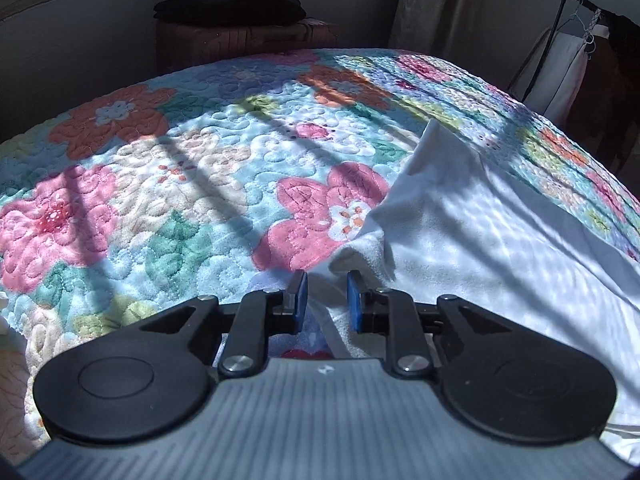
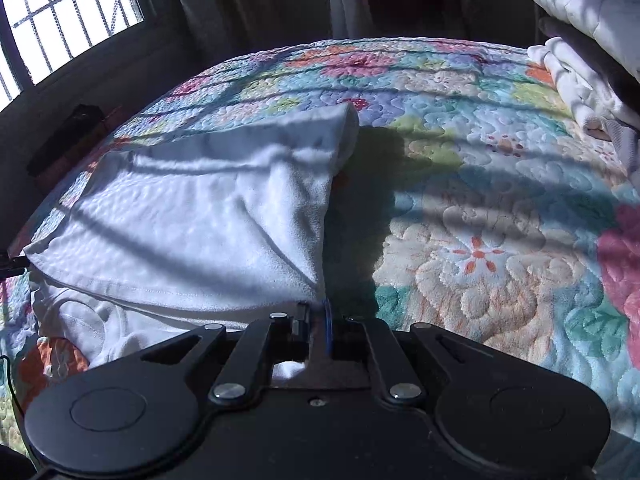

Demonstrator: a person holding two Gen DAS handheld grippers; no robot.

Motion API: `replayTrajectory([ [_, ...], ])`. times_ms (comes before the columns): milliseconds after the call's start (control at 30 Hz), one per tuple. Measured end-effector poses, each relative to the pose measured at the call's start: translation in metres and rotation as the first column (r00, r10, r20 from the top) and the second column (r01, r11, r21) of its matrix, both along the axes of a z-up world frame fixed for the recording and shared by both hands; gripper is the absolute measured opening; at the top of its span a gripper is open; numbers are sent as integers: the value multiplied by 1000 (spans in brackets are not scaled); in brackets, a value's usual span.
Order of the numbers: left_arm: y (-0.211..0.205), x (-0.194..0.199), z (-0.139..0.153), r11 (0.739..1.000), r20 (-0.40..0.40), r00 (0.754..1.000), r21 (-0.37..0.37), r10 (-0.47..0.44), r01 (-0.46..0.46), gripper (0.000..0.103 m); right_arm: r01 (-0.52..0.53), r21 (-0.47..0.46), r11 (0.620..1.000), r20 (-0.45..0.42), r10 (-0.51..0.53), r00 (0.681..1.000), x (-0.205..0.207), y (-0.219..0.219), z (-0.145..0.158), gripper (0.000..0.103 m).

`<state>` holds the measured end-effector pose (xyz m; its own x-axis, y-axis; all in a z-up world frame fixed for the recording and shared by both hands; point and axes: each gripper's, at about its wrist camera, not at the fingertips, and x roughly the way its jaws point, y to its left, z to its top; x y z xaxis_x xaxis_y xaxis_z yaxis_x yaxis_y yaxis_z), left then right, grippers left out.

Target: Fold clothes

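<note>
A white garment lies on the floral quilt, spread to the right in the left wrist view. My left gripper is open, its blue pads on either side of the garment's near left edge, which runs between them. In the right wrist view the same garment lies left of centre, its right side lifted into a fold. My right gripper is shut on the garment's near right corner and holds it just above the quilt.
A stack of folded white clothes sits at the far right of the bed. A wooden stand with dark clothes stands beyond the bed. A clothes rack stands at the right. A barred window is at the left.
</note>
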<state>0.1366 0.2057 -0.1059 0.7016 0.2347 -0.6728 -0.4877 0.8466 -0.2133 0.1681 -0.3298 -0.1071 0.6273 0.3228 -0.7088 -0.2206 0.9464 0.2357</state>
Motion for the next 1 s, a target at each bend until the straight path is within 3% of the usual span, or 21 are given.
replayTrajectory([
  [67,3,-2,2,1000,33,999,-4,0,0,28,-7,-8,1000,14,7,1000,-1,1,1,8],
  [133,2,-3,6,1000,52,998,22,-20,19,42,-17,-19,1000,27,17,999,-2,1,3,8],
  [200,0,-3,10,998,50,998,53,-31,29,43,-7,-9,1000,18,7,1000,-1,0,4,8],
  [467,3,-4,5,999,113,993,-32,-32,36,42,45,85,995,-42,-41,998,4,-7,9,8],
  [567,-6,-19,8,1000,169,986,5,8,-9,41,51,96,994,-43,-47,998,5,-9,11,8],
  [633,-13,-25,9,999,184,983,35,-13,7,42,53,103,993,-52,-47,998,5,-9,9,8],
  [700,-18,-21,9,996,163,985,82,-55,42,43,35,95,995,-64,-29,998,7,-3,5,8],
  [800,-18,-10,7,987,142,989,159,-47,24,44,22,83,996,-63,-17,998,9,3,2,8],
  [1000,-14,9,3,988,107,988,119,-113,100,52,33,62,998,-43,-30,999,5,-1,7,8],
])
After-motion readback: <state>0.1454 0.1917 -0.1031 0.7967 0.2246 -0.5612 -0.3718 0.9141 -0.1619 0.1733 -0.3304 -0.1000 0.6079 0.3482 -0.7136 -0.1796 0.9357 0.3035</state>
